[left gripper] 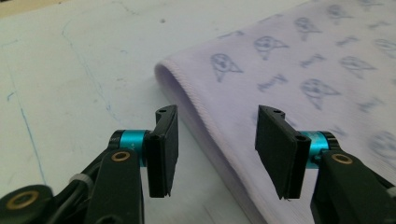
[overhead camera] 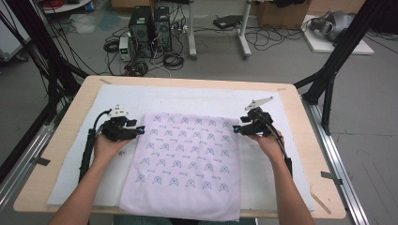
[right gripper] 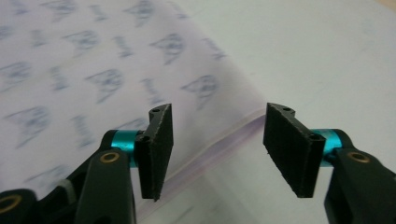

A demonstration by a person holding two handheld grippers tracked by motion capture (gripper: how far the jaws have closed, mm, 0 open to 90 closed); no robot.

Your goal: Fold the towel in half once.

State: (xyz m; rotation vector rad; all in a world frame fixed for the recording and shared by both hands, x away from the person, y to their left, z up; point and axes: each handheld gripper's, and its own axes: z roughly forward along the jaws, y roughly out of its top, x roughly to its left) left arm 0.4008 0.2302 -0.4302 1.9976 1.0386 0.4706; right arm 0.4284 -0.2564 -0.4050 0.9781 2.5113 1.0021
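High view overhead; claw views close on towel (overhead camera: pixel 183 159).

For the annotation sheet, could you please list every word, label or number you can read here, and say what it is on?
None can be read.
The cloth carries a repeated blue print of small motifs and script-like marks, too blurred to read as words.
The computer towers on the floor show no legible label.
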